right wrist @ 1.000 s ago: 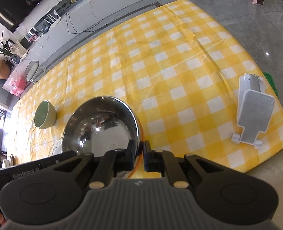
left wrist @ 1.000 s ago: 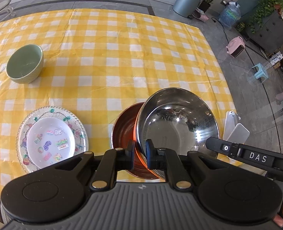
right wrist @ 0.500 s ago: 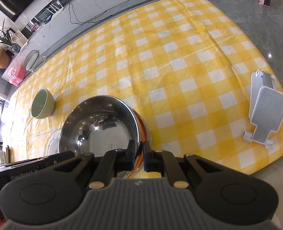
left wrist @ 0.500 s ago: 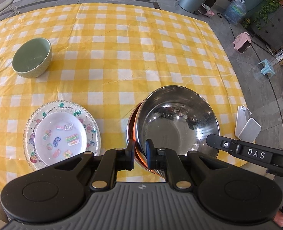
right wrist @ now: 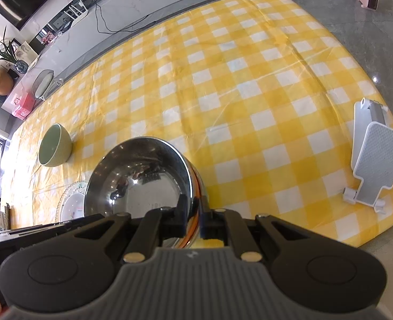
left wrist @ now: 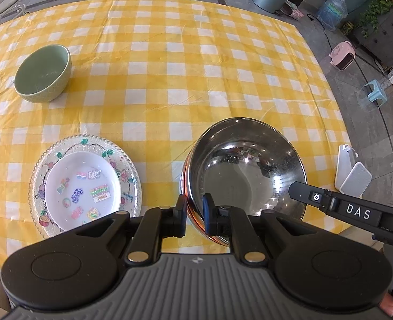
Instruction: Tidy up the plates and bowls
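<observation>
Low in the centre of both views, your steel bowl (left wrist: 247, 170) sits nested in a second steel bowl (left wrist: 187, 186) beneath it. Your left gripper (left wrist: 195, 214) and right gripper (right wrist: 195, 217) each pinch its near rim. Settle it level, then release evenly; the plates (left wrist: 85, 184) and green bowl (left wrist: 43, 73) wait at the left.

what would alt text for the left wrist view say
The left hand-held gripper is shut on the near rim of a shiny stainless steel bowl nested in a second steel bowl on a yellow-and-white checked tablecloth. To its left, a small white stickered plate sits on a clear glass plate; farther back, a pale green ceramic bowl.
</observation>
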A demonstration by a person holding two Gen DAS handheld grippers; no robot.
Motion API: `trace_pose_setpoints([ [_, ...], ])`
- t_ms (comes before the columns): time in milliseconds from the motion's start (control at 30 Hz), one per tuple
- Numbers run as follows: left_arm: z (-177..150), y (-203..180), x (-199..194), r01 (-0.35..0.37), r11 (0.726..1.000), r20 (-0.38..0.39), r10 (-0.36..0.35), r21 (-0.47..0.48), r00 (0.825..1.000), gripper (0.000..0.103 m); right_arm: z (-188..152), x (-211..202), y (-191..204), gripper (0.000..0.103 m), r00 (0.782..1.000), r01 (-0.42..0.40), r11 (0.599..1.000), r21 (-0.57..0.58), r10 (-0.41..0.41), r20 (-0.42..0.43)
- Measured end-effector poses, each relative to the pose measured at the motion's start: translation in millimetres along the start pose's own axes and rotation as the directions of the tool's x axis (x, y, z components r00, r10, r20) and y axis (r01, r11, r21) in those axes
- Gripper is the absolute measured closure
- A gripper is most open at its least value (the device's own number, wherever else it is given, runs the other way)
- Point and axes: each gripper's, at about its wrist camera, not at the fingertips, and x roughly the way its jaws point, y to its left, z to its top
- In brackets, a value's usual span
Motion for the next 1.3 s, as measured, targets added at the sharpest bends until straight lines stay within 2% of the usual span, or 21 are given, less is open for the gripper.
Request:
trace_pose_setpoints([
  [267,-1,-3,0,-0.009,1.0,0.003,0.009,0.022,1.0,0.09,-3,1,1,0.097,1.0,-0.002,1.0,-0.022,0.002,0.015],
  [367,-2,-4,-1,-0.01,1.0,0.009,0.01,0.028,1.0,0.09,-3,-1,1,0.093,1.0,0.001,1.0,-0.026,0.0,0.025],
  [600,-2,-6,-11,-0.007,0.998,0.025,0.005,0.06,1.0,0.081,-4,-8,4,0.092,0.998,0.018,0.999,-0.05,-0.015,0.055],
  [667,-1,-6,-15,-0.007,0.998,0.035,0.005,0.064,0.999,0.079,-4,-9,4,0.09,0.998,0.022,0.999,-0.049,-0.019,0.061],
  [733,0,-5,-19,-0.002,0.998,0.042,-0.001,0.062,0.999,0.078,-3,-11,4,0.078,0.997,0.022,0.999,-0.046,-0.019,0.069],
  [867,1,-3,-27,-0.002,0.997,0.068,-0.003,0.073,0.998,0.075,-3,-13,6,0.073,0.997,0.025,0.998,-0.054,-0.021,0.079],
  [1033,2,-2,-41,-0.014,0.993,0.116,0.001,0.12,0.993,0.07,-5,-19,15,0.063,0.995,0.019,0.997,-0.078,-0.011,0.099],
  [1300,3,11,-68,-0.049,0.985,0.231,0.009,0.167,0.973,0.065,-7,-25,47,0.059,0.989,-0.018,0.99,-0.142,0.038,0.143],
])
